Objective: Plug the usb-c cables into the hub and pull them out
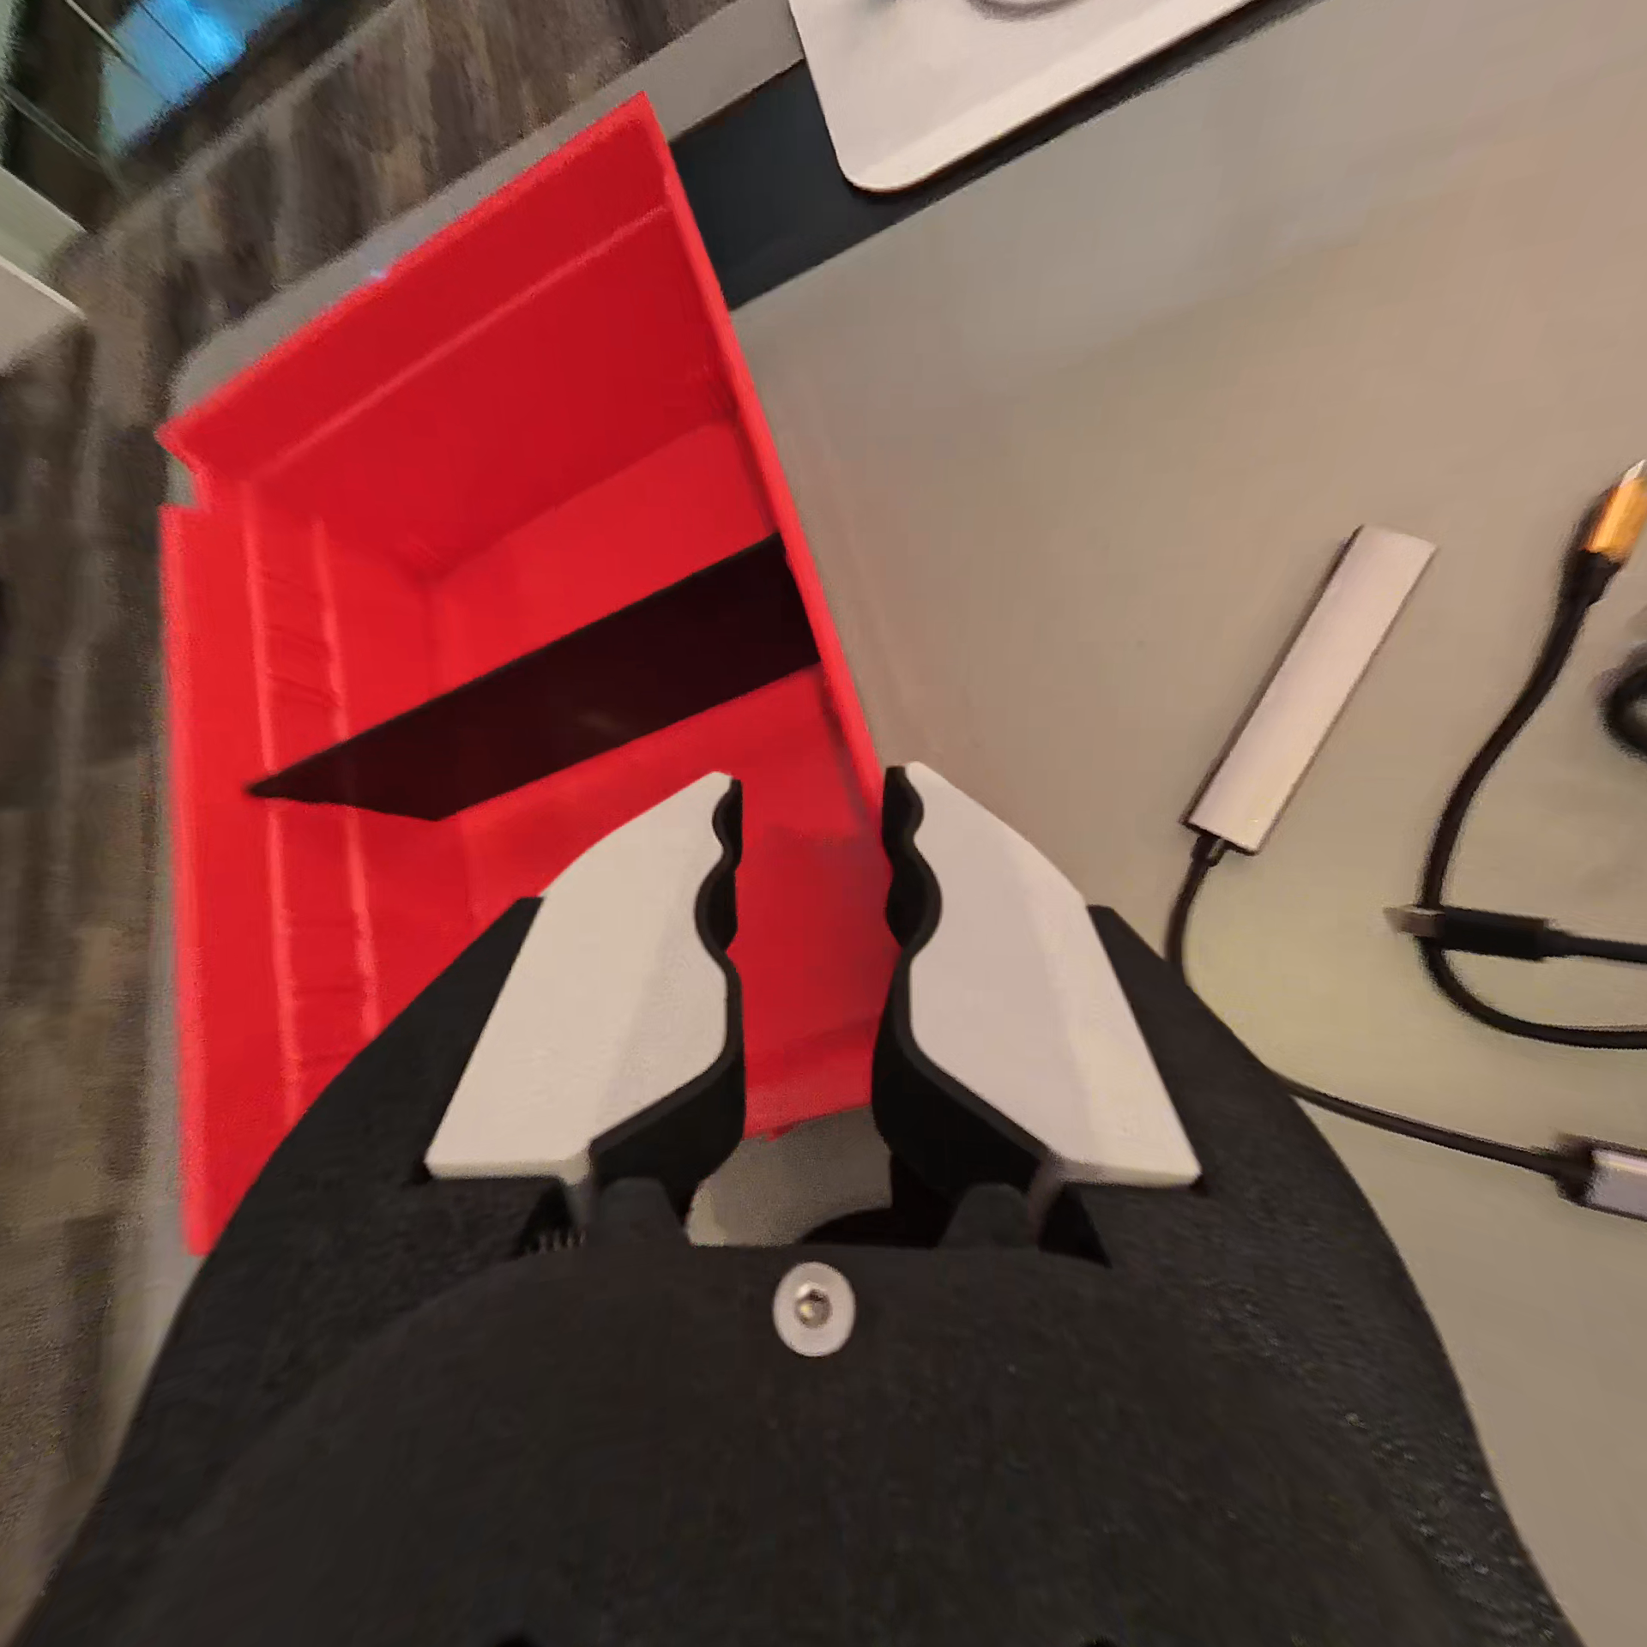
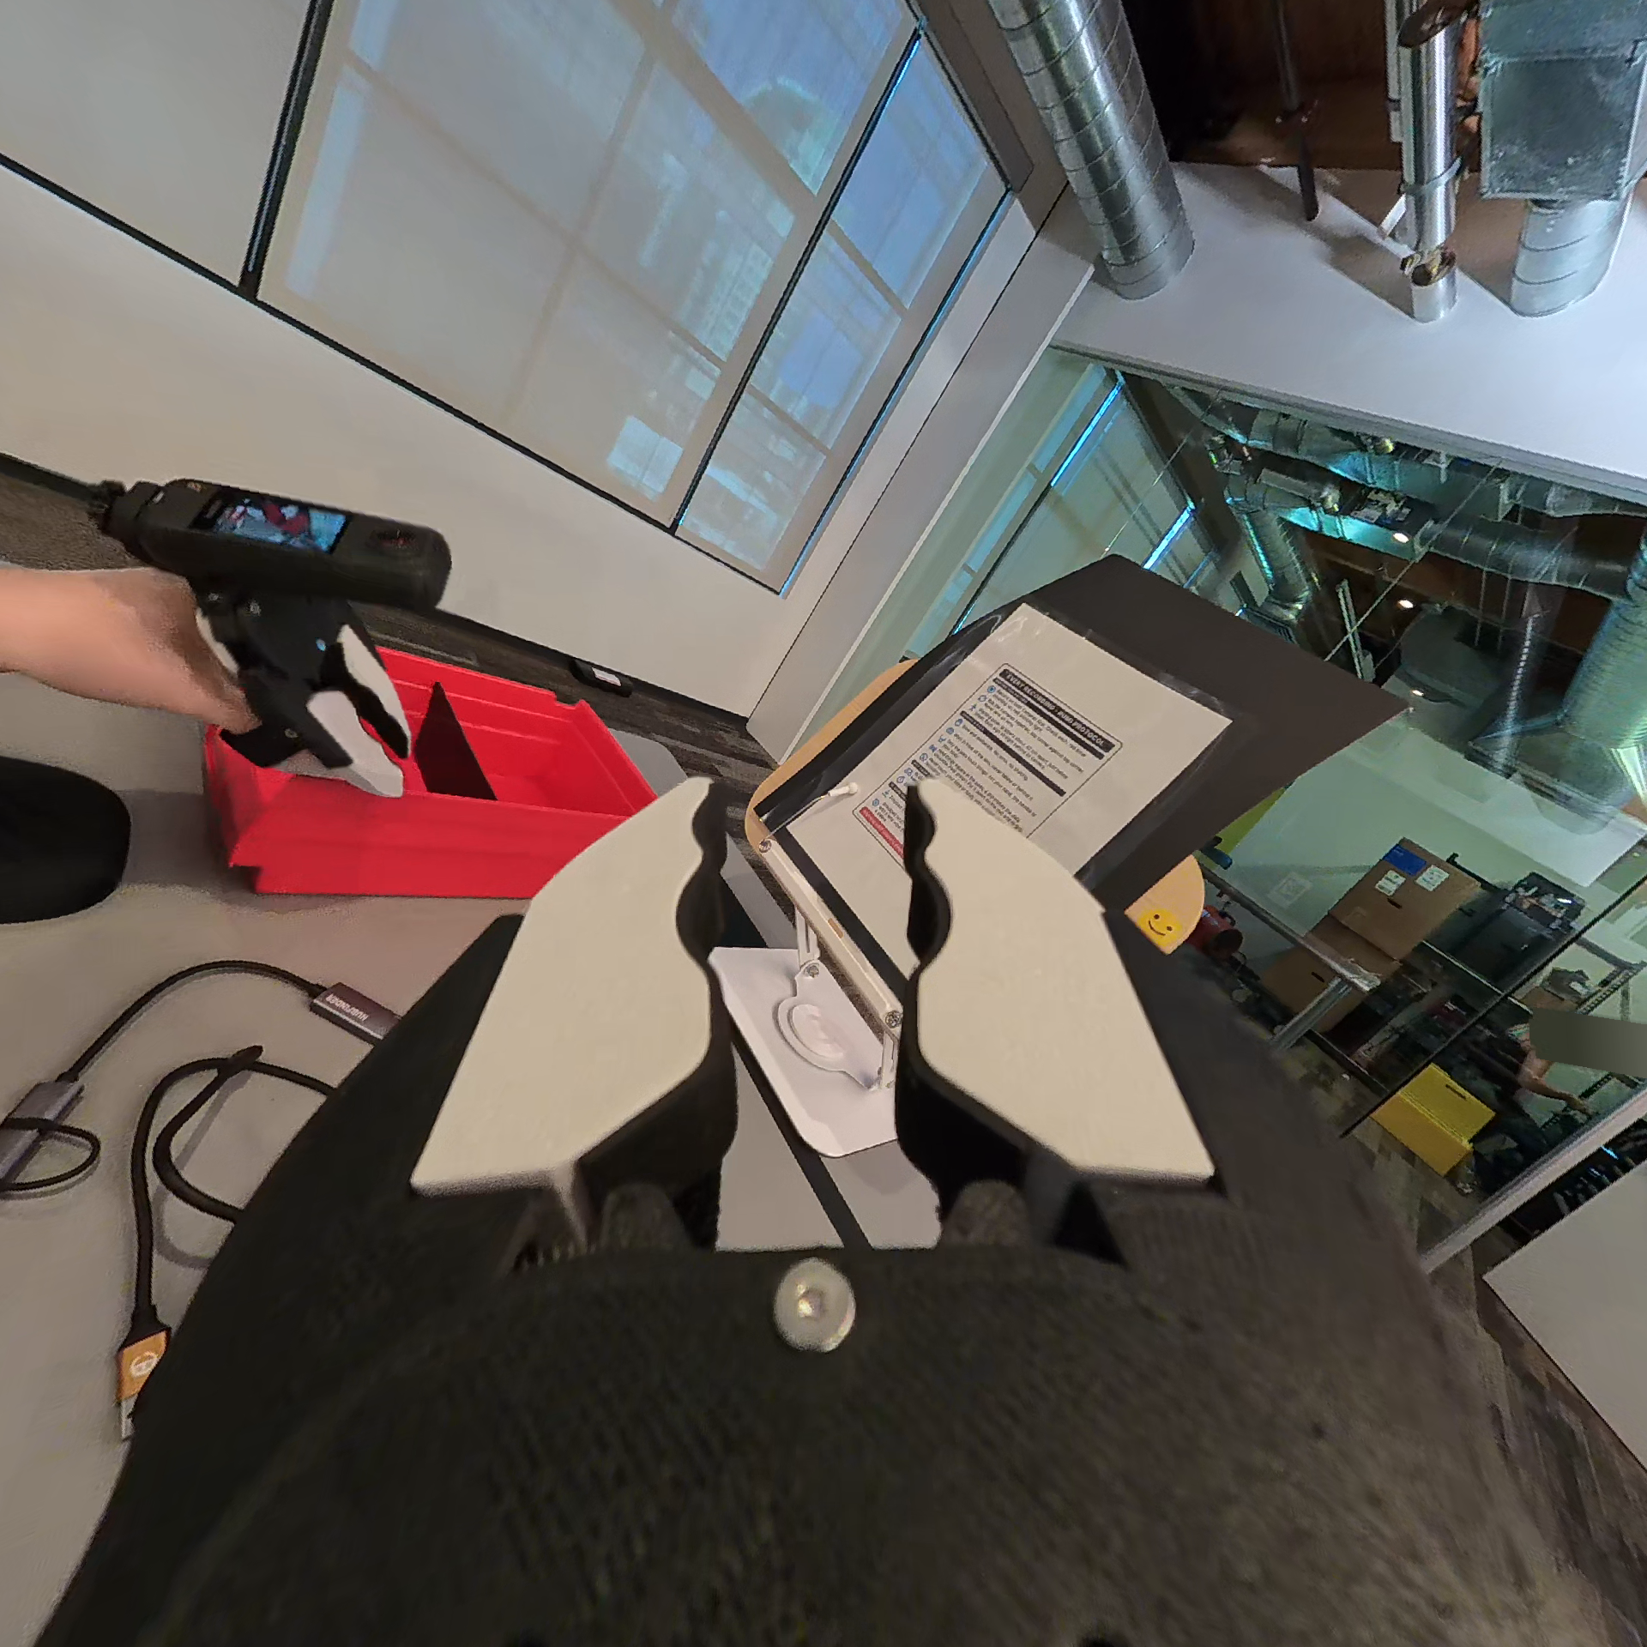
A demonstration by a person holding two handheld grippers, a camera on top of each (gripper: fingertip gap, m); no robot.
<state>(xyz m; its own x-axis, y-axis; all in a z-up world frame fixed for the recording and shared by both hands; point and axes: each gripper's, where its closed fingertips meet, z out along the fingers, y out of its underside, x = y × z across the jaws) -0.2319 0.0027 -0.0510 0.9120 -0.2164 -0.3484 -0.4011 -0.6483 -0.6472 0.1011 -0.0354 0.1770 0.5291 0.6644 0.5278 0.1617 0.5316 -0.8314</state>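
A silver hub (image 1: 1310, 686) lies flat on the grey table, its own lead running to a grey plug (image 1: 1604, 1176). A black cable with an orange-sleeved plug (image 1: 1618, 535) and a black plug (image 1: 1426, 922) lies beside it, apart from the hub. My left gripper (image 1: 811, 793) is open and empty over the near end of a red bin (image 1: 499, 553), left of the hub. My right gripper (image 2: 807, 811) is open and empty, raised above the table. The right wrist view shows the hub's end (image 2: 352, 1011), the orange plug (image 2: 143, 1359) and the left gripper (image 2: 356, 740).
The red bin (image 2: 428, 847) has a black divider (image 1: 553, 704) and sits at the table's edge. A white stand (image 2: 802, 1052) holding a printed sheet stands ahead of the right gripper. A hand (image 2: 98, 642) holds the left gripper. A white pad (image 1: 962, 80) lies at the far edge. The silver hub (image 1: 1310, 686) is about 15 cm from my left fingertips. To reach the grey plug (image 1: 1604, 1176) in a straight line is about 20 cm for my left fingers, about 35 cm for my right. Look for it in the right wrist view (image 2: 58, 1086) too.
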